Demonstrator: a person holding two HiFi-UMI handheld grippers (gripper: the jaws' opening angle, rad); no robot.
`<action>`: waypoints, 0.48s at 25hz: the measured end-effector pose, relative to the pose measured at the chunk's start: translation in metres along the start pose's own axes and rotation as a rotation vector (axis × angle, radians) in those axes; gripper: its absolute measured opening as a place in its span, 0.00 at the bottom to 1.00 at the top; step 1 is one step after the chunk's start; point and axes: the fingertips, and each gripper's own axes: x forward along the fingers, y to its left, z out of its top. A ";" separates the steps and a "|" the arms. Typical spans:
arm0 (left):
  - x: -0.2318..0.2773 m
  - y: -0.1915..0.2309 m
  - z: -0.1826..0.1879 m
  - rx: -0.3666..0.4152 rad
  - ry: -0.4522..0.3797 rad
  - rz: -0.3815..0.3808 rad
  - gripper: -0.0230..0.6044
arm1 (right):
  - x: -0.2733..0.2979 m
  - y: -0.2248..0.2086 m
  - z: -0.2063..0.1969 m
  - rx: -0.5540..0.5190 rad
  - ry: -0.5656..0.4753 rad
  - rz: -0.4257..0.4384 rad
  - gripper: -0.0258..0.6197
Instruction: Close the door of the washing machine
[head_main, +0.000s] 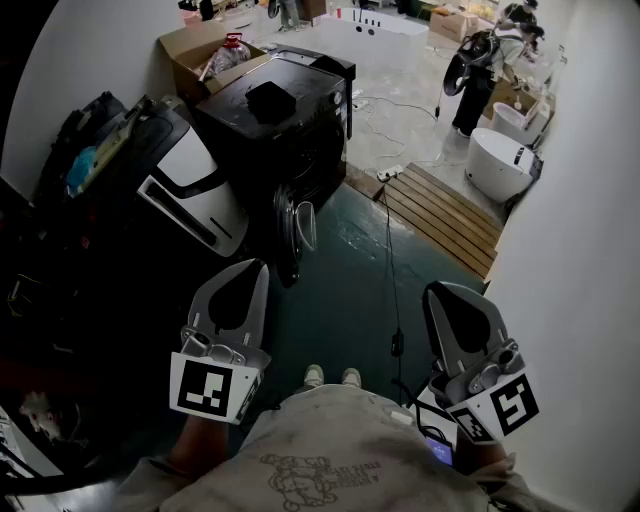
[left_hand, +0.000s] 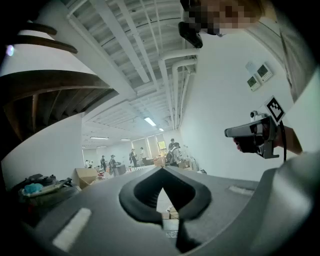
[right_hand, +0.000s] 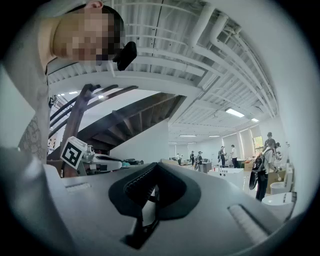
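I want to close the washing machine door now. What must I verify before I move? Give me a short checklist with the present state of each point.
1. Door of the washing machine open: ok, it stands ajar at the front.
2. Left gripper free: ok, fingers together, nothing held.
3. Right gripper free: ok, fingers together, nothing held.
4. A gripper touching the door: not ok, both are apart from it.
5. Nothing caught in the opening: cannot tell, too dark.
6. Footing: ok, but a cable lies on the floor right of the door.
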 end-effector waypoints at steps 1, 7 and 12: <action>-0.001 -0.001 0.000 -0.001 -0.010 -0.004 0.04 | -0.001 0.000 0.000 0.006 -0.002 -0.005 0.08; -0.006 -0.001 -0.001 -0.012 -0.020 -0.004 0.04 | -0.003 -0.005 0.002 0.043 -0.014 -0.032 0.08; -0.006 -0.002 -0.001 -0.008 -0.018 -0.001 0.04 | -0.005 -0.004 0.001 0.043 -0.014 -0.029 0.08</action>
